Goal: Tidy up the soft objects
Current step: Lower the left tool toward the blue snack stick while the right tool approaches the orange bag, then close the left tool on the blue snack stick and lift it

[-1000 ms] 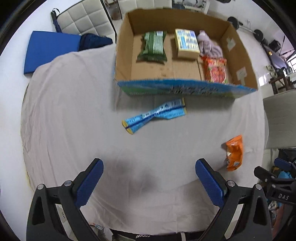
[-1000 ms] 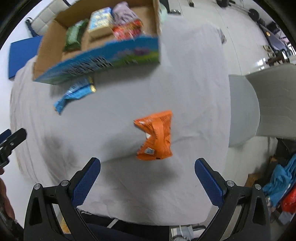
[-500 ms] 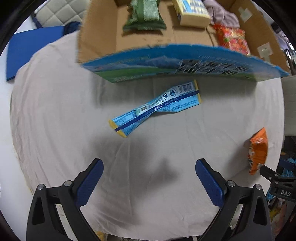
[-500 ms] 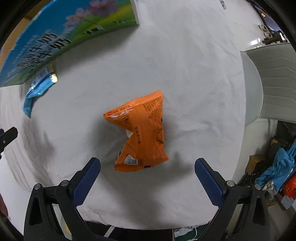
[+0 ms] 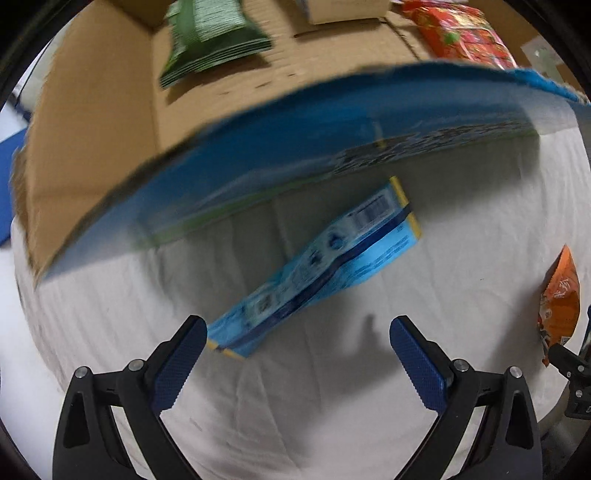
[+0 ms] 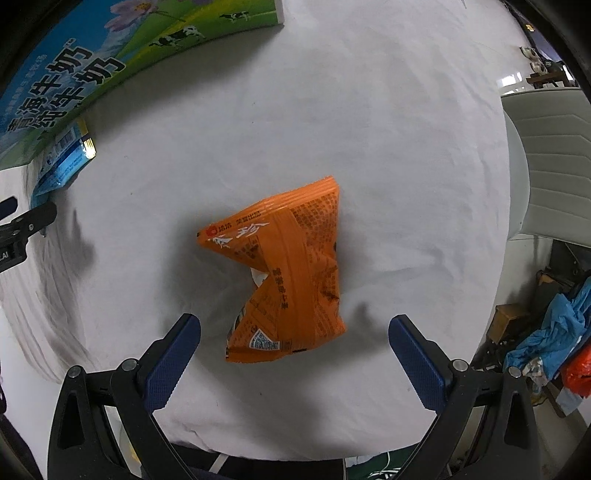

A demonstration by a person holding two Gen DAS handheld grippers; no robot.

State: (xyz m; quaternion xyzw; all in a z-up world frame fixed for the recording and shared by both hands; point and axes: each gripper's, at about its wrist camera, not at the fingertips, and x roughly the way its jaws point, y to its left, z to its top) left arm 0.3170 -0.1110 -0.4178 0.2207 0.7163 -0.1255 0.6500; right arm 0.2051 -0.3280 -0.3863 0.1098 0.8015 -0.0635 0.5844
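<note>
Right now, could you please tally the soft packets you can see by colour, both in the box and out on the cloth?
Green packet, in the box: 1
Red packet, in the box: 1
Blue packet, on the cloth: 1
Orange packet, on the cloth: 1
Total: 4

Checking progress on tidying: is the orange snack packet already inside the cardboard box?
No, the orange snack packet lies on the white cloth, outside the cardboard box.
</note>
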